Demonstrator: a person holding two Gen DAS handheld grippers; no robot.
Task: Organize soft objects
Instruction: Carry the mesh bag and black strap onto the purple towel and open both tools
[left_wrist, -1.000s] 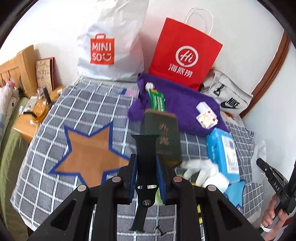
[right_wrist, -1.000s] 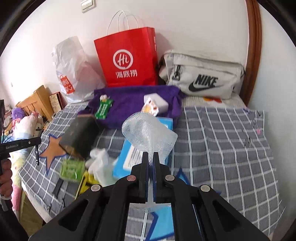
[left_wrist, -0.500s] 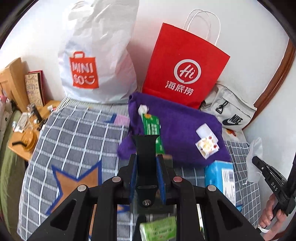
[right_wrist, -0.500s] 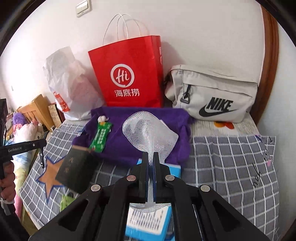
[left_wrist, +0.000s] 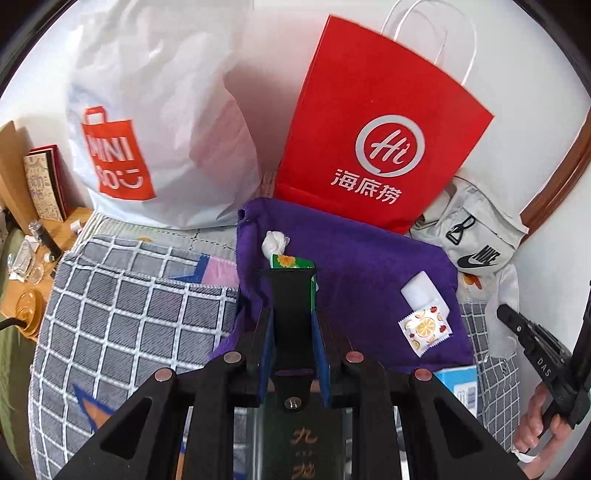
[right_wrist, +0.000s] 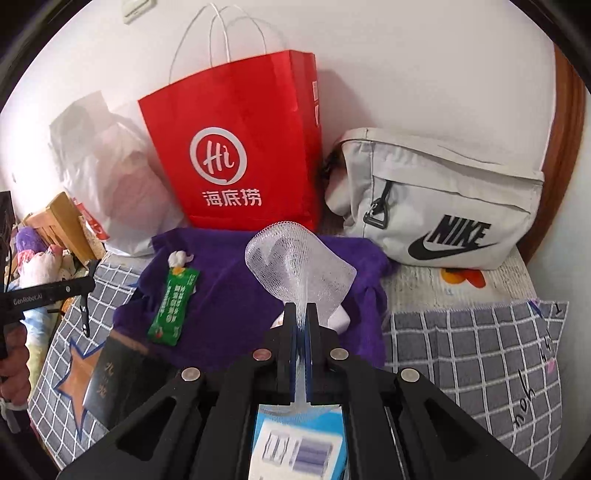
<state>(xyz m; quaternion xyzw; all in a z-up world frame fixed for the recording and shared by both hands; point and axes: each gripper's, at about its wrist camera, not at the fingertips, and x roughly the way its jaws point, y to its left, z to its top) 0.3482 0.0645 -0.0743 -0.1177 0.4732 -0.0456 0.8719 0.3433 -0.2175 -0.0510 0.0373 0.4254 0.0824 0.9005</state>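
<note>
My left gripper (left_wrist: 291, 321) is shut on a black strap (left_wrist: 291, 291) that sticks up between its blue pads, over the near edge of a purple towel (left_wrist: 373, 266). My right gripper (right_wrist: 302, 314) is shut on a white mesh net sleeve (right_wrist: 299, 266), which fans out above the fingers over the same purple towel (right_wrist: 236, 284). On the towel lie a green packet (right_wrist: 173, 306), a small white wad (right_wrist: 180, 258), a white block (left_wrist: 421, 291) and a fruit-print sachet (left_wrist: 424, 326). The right gripper's tip (left_wrist: 517, 325) with the mesh shows at the left wrist view's right edge.
Against the wall stand a white Miniso bag (left_wrist: 147, 140), a red paper bag (left_wrist: 376, 140) and a grey Nike pouch (right_wrist: 443, 206). A dark book (right_wrist: 118, 376) and a blue tissue pack (right_wrist: 299, 443) lie near me on the checked blanket (right_wrist: 480, 362). A wooden bedside table (left_wrist: 29, 280) is left.
Both grippers have travelled forward over the bed toward the purple towel and the bags, each still holding its item. The book and tissue pack have dropped to the bottom of the views.
</note>
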